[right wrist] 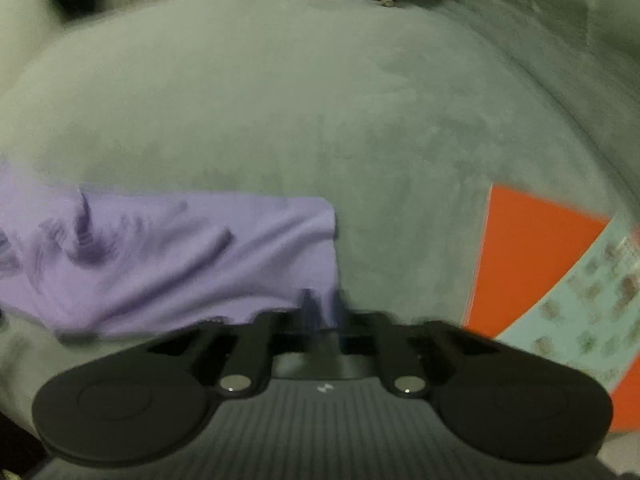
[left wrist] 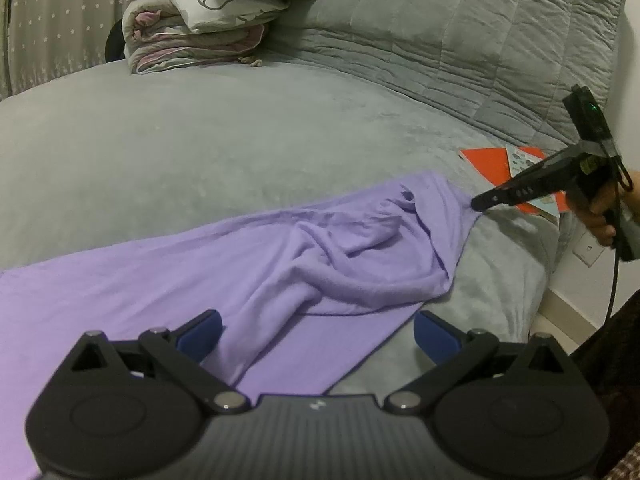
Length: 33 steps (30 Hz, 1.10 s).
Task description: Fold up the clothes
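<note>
A lilac garment (left wrist: 248, 264) lies spread and rumpled across the grey bed (left wrist: 192, 152). My left gripper (left wrist: 316, 334) is open, its blue pads (left wrist: 200, 334) either side of a fold of the cloth near its front edge, holding nothing. My right gripper (left wrist: 480, 202) shows in the left wrist view at the right, shut on the garment's far right corner. In the blurred right wrist view the right gripper (right wrist: 324, 312) is shut on the corner of the lilac garment (right wrist: 180, 256).
A stack of folded bedding (left wrist: 200, 24) sits at the far left of the bed. A quilted grey cover (left wrist: 460, 40) rises at the back. An orange booklet (left wrist: 500, 168) lies at the right, also in the right wrist view (right wrist: 528, 256). The bed's right edge drops to the floor.
</note>
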Each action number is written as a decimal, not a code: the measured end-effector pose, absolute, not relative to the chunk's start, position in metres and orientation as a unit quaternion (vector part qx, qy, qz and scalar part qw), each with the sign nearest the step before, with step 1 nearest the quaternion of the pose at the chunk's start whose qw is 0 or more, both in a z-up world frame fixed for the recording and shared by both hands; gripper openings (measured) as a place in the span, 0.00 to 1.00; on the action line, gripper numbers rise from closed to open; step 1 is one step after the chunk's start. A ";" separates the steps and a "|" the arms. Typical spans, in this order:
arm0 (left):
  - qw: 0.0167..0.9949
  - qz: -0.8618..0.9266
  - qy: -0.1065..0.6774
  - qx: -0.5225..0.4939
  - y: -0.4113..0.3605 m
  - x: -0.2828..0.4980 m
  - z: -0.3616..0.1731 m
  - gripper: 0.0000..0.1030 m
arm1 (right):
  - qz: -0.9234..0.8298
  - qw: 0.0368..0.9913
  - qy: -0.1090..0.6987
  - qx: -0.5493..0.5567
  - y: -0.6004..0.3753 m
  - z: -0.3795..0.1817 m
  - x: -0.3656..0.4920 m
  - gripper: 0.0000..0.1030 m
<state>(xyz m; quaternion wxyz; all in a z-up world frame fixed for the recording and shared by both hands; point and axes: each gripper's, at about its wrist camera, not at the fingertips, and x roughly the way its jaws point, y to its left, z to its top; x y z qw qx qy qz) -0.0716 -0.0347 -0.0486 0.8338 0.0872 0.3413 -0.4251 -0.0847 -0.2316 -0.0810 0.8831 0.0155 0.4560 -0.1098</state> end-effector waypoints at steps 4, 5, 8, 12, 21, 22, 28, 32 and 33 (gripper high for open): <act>0.835 -0.425 0.340 0.084 -0.032 -0.073 -0.047 0.99 | -0.135 0.869 0.475 -0.019 -0.225 -0.079 -0.087 0.00; 0.835 -0.425 0.339 0.084 -0.032 -0.073 -0.047 0.99 | -0.135 0.870 0.474 -0.013 -0.226 -0.078 -0.088 0.01; 0.837 -0.423 0.337 0.082 -0.030 -0.074 -0.046 0.99 | -0.132 0.876 0.464 0.007 -0.227 -0.073 -0.091 0.15; 0.841 -0.419 0.334 0.076 -0.028 -0.073 -0.044 0.99 | -0.104 0.893 0.436 0.049 -0.225 -0.059 -0.095 0.27; 0.843 -0.418 0.332 0.063 -0.034 -0.070 -0.041 0.99 | -0.025 0.910 0.403 0.100 -0.190 -0.050 -0.067 0.31; 0.844 -0.418 0.332 0.062 -0.036 -0.069 -0.041 0.99 | -0.023 0.909 0.405 0.100 -0.186 -0.053 -0.063 0.31; 0.843 -0.423 0.328 0.056 -0.043 -0.066 -0.038 0.99 | -0.020 0.900 0.431 0.059 -0.158 -0.073 -0.041 0.32; 0.841 -0.426 0.329 0.055 -0.048 -0.065 -0.038 0.99 | -0.056 0.895 0.443 -0.006 -0.152 -0.080 -0.041 0.28; 0.841 -0.426 0.329 0.055 -0.048 -0.064 -0.038 0.99 | -0.070 0.890 0.449 -0.023 -0.152 -0.079 -0.043 0.27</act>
